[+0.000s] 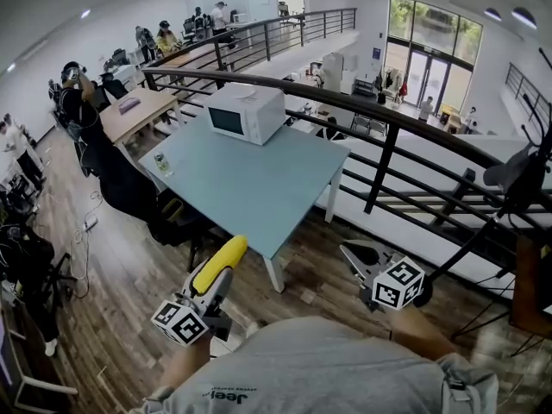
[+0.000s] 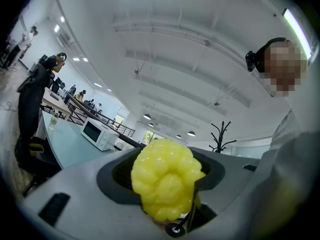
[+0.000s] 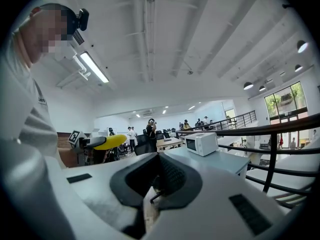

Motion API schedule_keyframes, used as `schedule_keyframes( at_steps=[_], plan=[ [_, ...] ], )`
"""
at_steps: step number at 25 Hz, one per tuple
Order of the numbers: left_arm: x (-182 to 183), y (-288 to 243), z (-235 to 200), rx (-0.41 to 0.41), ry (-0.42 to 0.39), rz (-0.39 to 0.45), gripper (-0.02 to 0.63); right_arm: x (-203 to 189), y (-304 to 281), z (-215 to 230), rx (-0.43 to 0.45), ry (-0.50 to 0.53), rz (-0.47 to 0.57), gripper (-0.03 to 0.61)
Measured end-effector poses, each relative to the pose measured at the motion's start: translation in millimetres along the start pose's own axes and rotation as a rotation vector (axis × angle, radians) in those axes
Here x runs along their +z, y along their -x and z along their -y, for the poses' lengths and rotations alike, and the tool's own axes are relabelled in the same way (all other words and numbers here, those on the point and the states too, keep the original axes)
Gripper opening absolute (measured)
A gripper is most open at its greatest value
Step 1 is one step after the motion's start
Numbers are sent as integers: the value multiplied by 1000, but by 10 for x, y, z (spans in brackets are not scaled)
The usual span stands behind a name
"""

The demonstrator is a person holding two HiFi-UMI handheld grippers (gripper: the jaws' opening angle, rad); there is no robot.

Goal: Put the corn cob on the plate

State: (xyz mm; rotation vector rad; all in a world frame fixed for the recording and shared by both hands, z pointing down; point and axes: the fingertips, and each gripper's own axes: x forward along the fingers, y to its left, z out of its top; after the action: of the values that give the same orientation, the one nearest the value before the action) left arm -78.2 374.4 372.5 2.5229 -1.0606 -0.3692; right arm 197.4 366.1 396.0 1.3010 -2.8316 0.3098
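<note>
Head view: I stand on a wooden floor [image 1: 129, 274] a little short of the near corner of a pale blue desk [image 1: 259, 188], with both grippers held out level in front of my grey shirt [image 1: 328, 369]. My left gripper [image 1: 213, 291] is clamped on the corn cob [image 1: 222, 261]. The cob is yellow, pokes forward and up past the jaws, and hangs in the air over the floor, just short of the desk's near edge and not touching it. Left gripper view confirms the grip: the knobbly end of the cob fills the gap between the two dark pads, and the pads press on it from either side, jaws standing wide around it. My right gripper [image 1: 358, 255] is off to the right, well apart from the left one, over the floor near the desk's leg. Right gripper view shows its dark pads drawn together with nothing between them, only a sliver of floor showing below. The same view catches the left gripper side-on at the left, the cob sticking out of it roughly level. On the desk: a white microwave [image 1: 246, 112] at the far end, and a small cup-like thing [image 1: 161, 162] near the left edge, too small to identify. A dark railing [image 1: 388, 136] runs behind the desk and along its right side. Several people [image 1: 78, 102] stand or sit at other desks further back on the left.
</note>
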Motion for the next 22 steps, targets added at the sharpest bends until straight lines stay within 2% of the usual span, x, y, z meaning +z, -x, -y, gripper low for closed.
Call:
schedule_keyframes(
  at_steps=[5,14,22],
  plan=[
    [115,-153,-404,-25,6,0,262,30,-378,63,-21,10,-8,17],
    [617,-641,-1349,-132,4,-20,262,323,-1373,185,-103,35,0,17],
    [1055,-955,-2201,-181,8,-33,262,544,-2322,234,-133,49,3,17]
  ],
)
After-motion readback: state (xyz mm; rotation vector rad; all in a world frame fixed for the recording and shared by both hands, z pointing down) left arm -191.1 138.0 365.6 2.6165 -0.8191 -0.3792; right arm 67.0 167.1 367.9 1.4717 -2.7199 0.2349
